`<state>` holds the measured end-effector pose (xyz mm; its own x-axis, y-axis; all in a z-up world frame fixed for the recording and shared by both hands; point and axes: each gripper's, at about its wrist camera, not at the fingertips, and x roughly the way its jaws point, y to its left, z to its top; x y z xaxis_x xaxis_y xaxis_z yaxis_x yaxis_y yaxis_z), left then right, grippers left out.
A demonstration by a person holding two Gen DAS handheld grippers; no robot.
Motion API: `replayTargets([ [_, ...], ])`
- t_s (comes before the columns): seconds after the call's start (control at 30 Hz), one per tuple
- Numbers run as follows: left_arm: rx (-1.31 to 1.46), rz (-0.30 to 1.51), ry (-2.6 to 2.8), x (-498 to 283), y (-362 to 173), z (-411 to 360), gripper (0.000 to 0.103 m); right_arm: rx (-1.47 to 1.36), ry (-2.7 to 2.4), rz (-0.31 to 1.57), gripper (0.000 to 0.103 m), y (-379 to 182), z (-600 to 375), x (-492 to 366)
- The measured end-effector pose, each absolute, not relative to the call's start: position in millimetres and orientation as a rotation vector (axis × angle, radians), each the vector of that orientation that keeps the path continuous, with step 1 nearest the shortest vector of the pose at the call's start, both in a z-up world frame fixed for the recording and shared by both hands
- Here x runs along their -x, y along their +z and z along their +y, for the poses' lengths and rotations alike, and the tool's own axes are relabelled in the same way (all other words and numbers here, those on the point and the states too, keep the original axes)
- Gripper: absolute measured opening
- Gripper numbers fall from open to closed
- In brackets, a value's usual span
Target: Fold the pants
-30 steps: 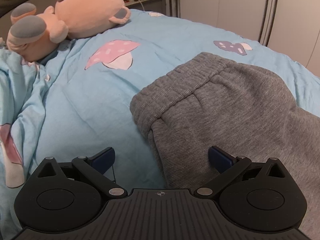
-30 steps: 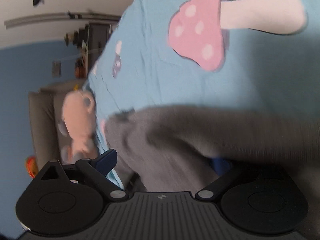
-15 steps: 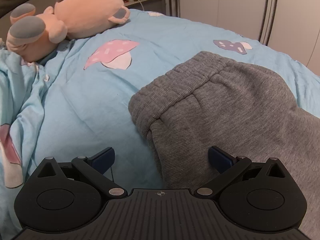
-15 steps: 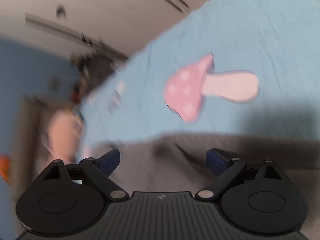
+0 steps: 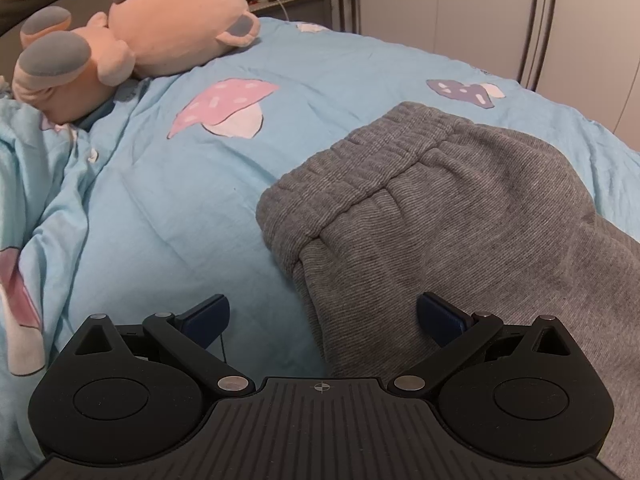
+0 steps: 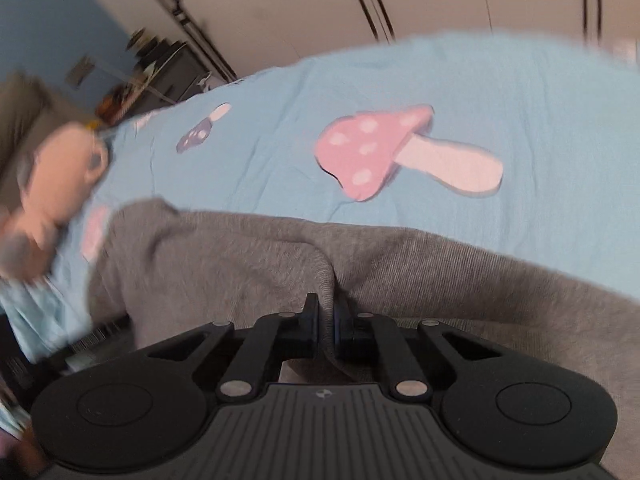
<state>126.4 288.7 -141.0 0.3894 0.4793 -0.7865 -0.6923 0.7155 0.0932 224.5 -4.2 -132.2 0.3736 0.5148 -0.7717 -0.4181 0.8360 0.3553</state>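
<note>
Right wrist view: the right gripper (image 6: 326,322) is closing, its jaws nearly together, pinching a raised fold of the grey pants (image 6: 248,264).
Left wrist view: the left gripper (image 5: 323,314) stands wide open and holds nothing.
Pants' place: their edge lies between the left jaws, waistband (image 5: 360,168) ahead.
Beyond: blue mushroom-print bedcover (image 5: 168,200), pink plush toy (image 5: 160,28).

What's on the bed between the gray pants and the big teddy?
In the left wrist view, only blue bedsheet with a pink mushroom lies between pants and teddy.
</note>
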Motion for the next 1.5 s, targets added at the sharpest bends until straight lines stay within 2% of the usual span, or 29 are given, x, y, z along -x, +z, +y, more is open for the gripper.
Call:
replayTargets([
  [0.23,0.266,0.9,0.757,-127,-141,289,0.103,0.215,0.586,0.868,0.011,-128,30,-178],
  [0.43,0.256,0.901,0.761,-127,-141,287,0.103,0.302,0.565,0.813,0.011,-128,38,-151],
  [0.57,0.253,0.901,0.762,-128,-141,287,0.103,0.181,0.6,0.912,0.012,-131,26,-169],
  [0.6,0.253,0.901,0.762,-128,-141,287,0.103,0.081,0.609,0.953,0.018,-130,17,-180],
  [0.67,0.255,0.901,0.764,-128,-141,286,0.103,-0.22,0.634,1.046,0.046,-132,-10,-210],
  [0.7,0.254,0.901,0.764,-128,-141,286,0.103,-0.365,0.647,1.092,0.069,-137,-22,-223],
  [0.73,0.252,0.901,0.763,-128,-141,286,0.103,-0.491,0.637,1.127,0.072,-143,-32,-234],
  [0.9,0.258,0.901,0.763,-128,-142,287,0.103,-0.86,0.591,1.27,0.072,-174,-59,-275],
  [0.97,0.26,0.902,0.763,-128,-142,287,0.103,-0.931,0.594,1.39,0.068,-187,-55,-282],
  [1.03,0.26,0.902,0.764,-129,-142,287,0.103,-0.934,0.58,1.436,0.066,-188,-51,-286],
  [1.07,0.259,0.902,0.765,-129,-142,287,0.103,-0.932,0.573,1.45,0.061,-188,-50,-288],
  [1.13,0.26,0.903,0.764,-129,-142,287,0.103,-0.882,0.534,1.467,0.026,-190,-47,-290],
  [1.2,0.265,0.902,0.761,-129,-142,288,0.103,-0.867,0.516,1.445,0.007,-190,-51,-289],
  [1.33,0.267,0.899,0.76,-129,-143,288,0.103,-0.923,0.524,1.196,0.005,-163,-73,-301],
  [1.43,0.261,0.9,0.761,-129,-143,288,0.103,-0.766,0.415,0.988,0.0,-139,-85,-312],
  [1.5,0.263,0.901,0.759,-129,-143,289,0.103,-0.763,0.338,0.95,0.002,-134,-98,-318],
])
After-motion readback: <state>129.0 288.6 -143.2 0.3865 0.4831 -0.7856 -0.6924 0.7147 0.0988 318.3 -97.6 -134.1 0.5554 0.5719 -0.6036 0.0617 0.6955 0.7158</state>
